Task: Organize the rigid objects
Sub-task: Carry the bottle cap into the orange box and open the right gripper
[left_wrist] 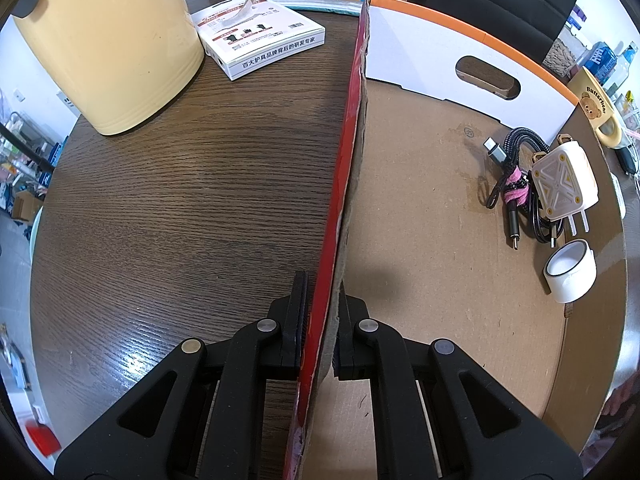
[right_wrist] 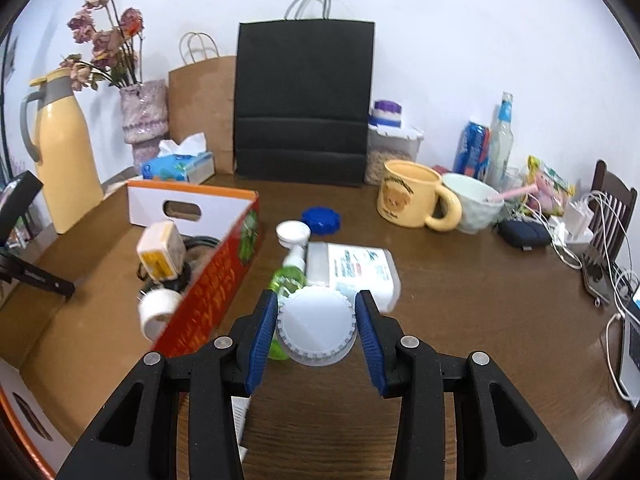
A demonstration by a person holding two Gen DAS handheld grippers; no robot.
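Presently: right gripper [right_wrist: 316,320] holding white screw cap [right_wrist: 315,327] between its blue pads, jaws partly open around its ribbed rim, cap lifted clear of table [right_wrist: 460,300]. Left gripper [left_wrist: 320,320] pinching red side wall of cardboard tray [left_wrist: 420,208], jaws nearly shut on it, steadying. Tray lying to the left of the carried cap, long axis running away from the camera; charger [right_wrist: 160,250] and tape roll [right_wrist: 156,314] already sitting inside, so likely crossing leftward over the near wall.

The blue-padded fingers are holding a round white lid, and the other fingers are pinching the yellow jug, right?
Not quite. In the left wrist view, the left gripper pinches the red cardboard box wall, not the yellow jug. The round white lid part is right.
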